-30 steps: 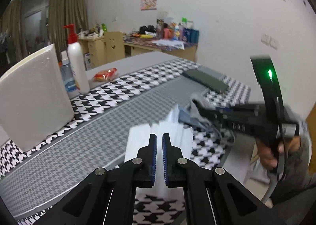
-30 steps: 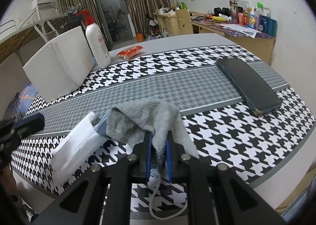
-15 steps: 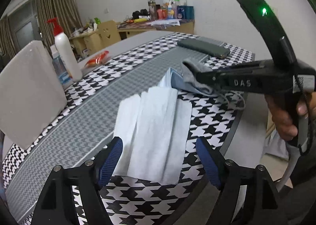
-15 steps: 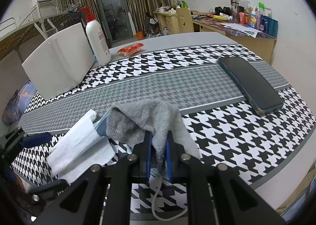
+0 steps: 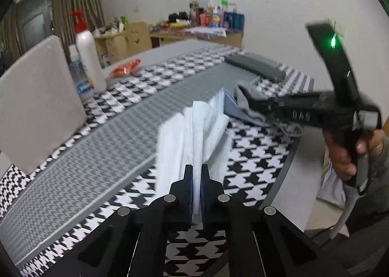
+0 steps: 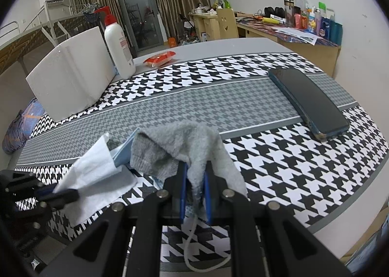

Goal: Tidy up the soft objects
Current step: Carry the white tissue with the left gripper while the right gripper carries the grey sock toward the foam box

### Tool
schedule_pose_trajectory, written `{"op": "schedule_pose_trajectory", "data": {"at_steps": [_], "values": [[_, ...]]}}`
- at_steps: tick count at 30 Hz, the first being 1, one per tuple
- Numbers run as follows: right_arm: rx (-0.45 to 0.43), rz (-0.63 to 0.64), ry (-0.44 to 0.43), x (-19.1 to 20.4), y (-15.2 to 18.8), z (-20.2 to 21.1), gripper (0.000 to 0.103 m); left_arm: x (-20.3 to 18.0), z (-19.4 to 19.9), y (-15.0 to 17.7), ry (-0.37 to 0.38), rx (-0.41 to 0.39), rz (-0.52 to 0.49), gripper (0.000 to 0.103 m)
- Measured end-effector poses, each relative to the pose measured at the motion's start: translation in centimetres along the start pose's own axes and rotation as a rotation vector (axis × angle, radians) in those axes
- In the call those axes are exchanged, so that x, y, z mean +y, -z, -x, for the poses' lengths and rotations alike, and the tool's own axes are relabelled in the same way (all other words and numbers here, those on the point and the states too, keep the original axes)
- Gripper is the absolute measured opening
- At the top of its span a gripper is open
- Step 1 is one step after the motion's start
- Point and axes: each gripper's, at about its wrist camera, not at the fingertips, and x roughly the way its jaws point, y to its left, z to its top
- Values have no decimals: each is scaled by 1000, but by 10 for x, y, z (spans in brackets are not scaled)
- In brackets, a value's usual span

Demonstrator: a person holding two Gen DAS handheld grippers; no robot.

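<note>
Left tool (image 5: 197, 174) clamped on near edge of white tissue (image 5: 194, 135), jaws just closed from wide open, sheet bunched into upright folds between the pads and lifted off the cloth at the gripped end. Same grip confirmed from right wrist view: left tool (image 6: 64, 195) pinching the tissue (image 6: 97, 174) at lower left. Right tool (image 6: 194, 187) closed on a fold of grey sock (image 6: 177, 148), blue pads pressing the knit from both sides, remainder of sock draped forward over the counter (image 6: 243, 44). Pale blue face mask (image 6: 124, 152) lying partly under sock and tissue, touching both; white ear loop (image 6: 194, 247) trailing below the right tool. All three soft items grouped near front edge of counter on houndstooth cloth (image 6: 279, 155). Dark phone (image 6: 308, 101) flat on cloth, well apart to the right. White foam block (image 6: 70, 82) upright at far left, white pump bottle with red cap (image 6: 119, 50) just beside it, red packet (image 6: 159, 58) near the bottle. Hand (image 5: 347, 152) seen gripping right tool handle (image 5: 323, 111) in left wrist view.
</note>
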Motion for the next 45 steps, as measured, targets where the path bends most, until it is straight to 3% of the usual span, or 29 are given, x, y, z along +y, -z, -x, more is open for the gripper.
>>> {"op": "schedule_pose_trajectory", "data": {"at_steps": [8,14,23,45], "values": [[-1,-6,9,-1,-1,1,16,25,22,-6,-16,-71,86,4],[-49,6,-24,5,-11,21,16,37,37,-11,-45,-131,124,4],[-136,57,-68,32,-28,51,16,52,56,-18,-91,-188,172,4],[-241,160,-171,102,-74,71,16,90,103,-46,-266,-296,232,4]]}}
